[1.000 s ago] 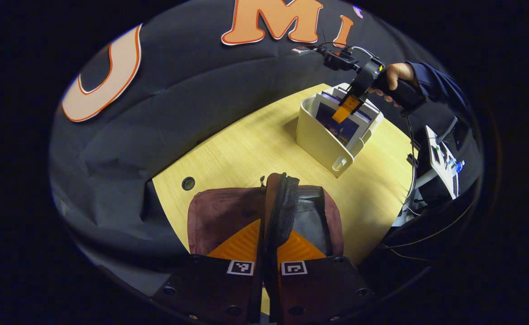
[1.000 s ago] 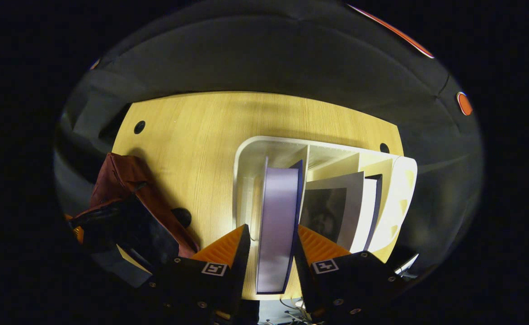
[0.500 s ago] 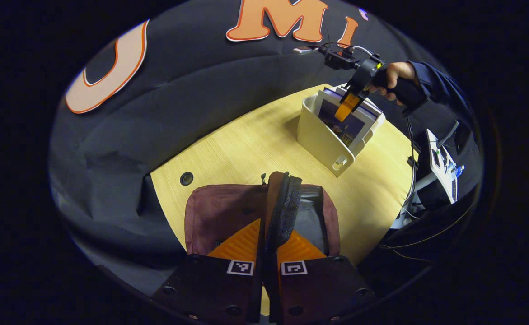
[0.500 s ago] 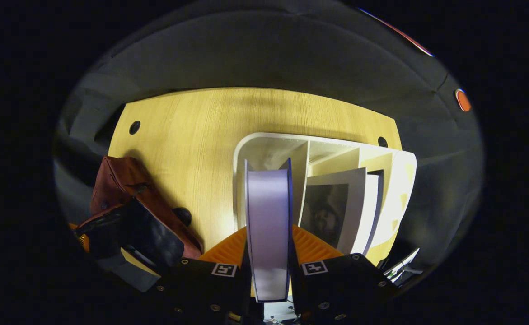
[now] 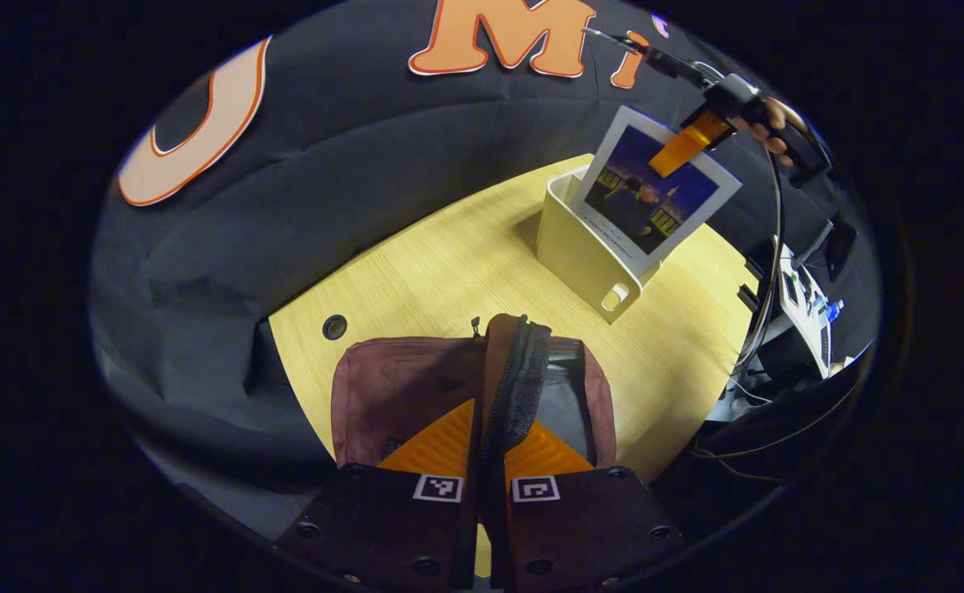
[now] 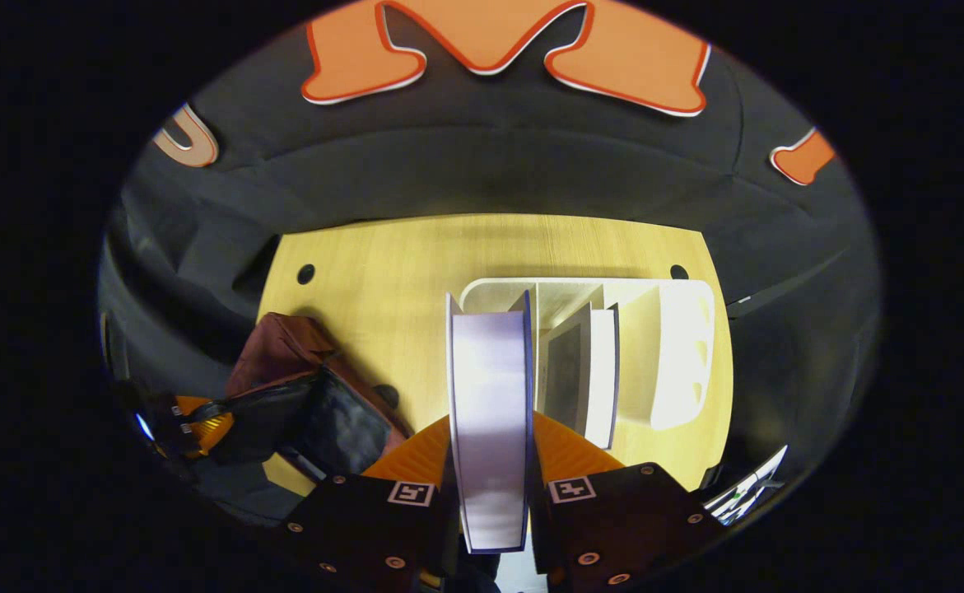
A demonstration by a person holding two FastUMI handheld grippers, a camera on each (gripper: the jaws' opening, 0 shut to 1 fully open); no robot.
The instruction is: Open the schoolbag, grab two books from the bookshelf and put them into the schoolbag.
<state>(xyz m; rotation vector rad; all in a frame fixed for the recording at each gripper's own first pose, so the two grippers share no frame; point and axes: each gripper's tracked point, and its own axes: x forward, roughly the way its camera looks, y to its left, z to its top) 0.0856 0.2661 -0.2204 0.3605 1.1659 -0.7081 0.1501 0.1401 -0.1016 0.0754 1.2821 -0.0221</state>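
- The left tongs (image 5: 491, 449) are clamped on the raised zipper edge of the schoolbag (image 5: 403, 391); both fingers are pressed against that edge in the left gripper view.
- The schoolbag is laid on the near part of the desk (image 5: 465, 263), with its opening held apart and a dark lining visible inside.
- In the right gripper view, the schoolbag (image 6: 284, 362) is seen at the left of the desk (image 6: 383, 272), with the left tongs (image 6: 193, 420) gripping its edge.
- The right tongs (image 6: 490, 449) are clamped on a book (image 6: 490, 412); the book is held edge-on between both fingers, with its pale page block facing the camera.
- In the left gripper view, the same book (image 5: 650, 193) is seen held by the right tongs (image 5: 683, 142) at its upper right corner, tilted, above the bookshelf (image 5: 580, 247). A white-bordered cover with a dark picture is shown.
- Whether the lower edge of the book is fully clear of the bookshelf cannot be told from the left gripper view.
- A hand (image 5: 766, 123) is seen on the handle of the right tongs.
- The bookshelf (image 6: 679, 346) is a pale divided holder standing on the far right part of the desk, well apart from the schoolbag.
- Further books (image 6: 593, 371) are seen standing upright in a middle compartment of the bookshelf, just right of the held book.
- A round cable hole (image 5: 334, 327) is seen in the desk, just beyond the schoolbag.
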